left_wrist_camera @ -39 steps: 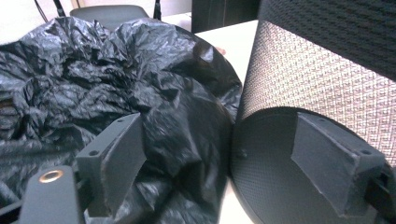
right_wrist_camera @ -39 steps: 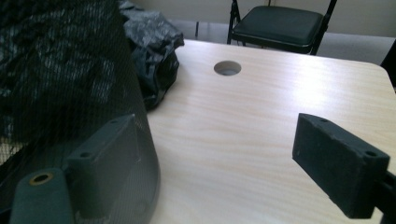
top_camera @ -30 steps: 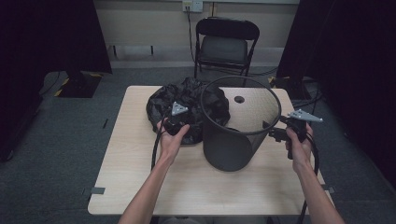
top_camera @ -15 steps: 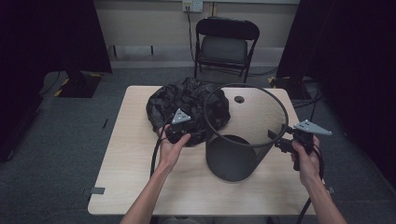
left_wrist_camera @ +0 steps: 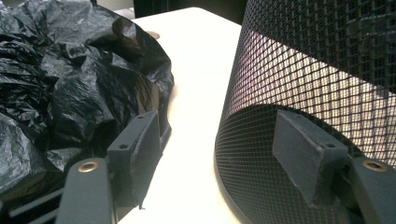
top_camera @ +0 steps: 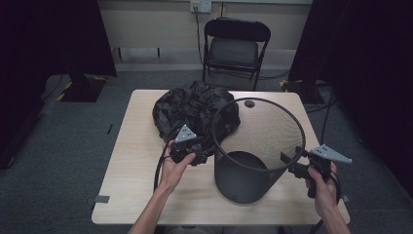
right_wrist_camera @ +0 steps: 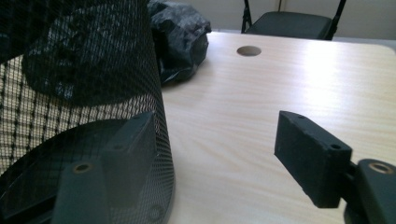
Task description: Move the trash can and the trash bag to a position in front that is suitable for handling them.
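High view: mesh bin (top_camera: 253, 151) upright on counter (top_camera: 131, 146) — both claws, left claw (top_camera: 197, 158) and right claw (top_camera: 291, 165), released, jaws just shifting, nothing gripped. Next, likely: grasp black bag (top_camera: 195, 109).

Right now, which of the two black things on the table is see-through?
The mesh bin, standing upright near the front edge: the table shows through its wire wall. The crumpled plastic bag behind it is opaque.

A black wire-mesh bin (top_camera: 253, 151) stands upright on its base at the table's six o'clock side. A crumpled black plastic bag (top_camera: 195, 109) lies heaped at its ten o'clock, touching it.
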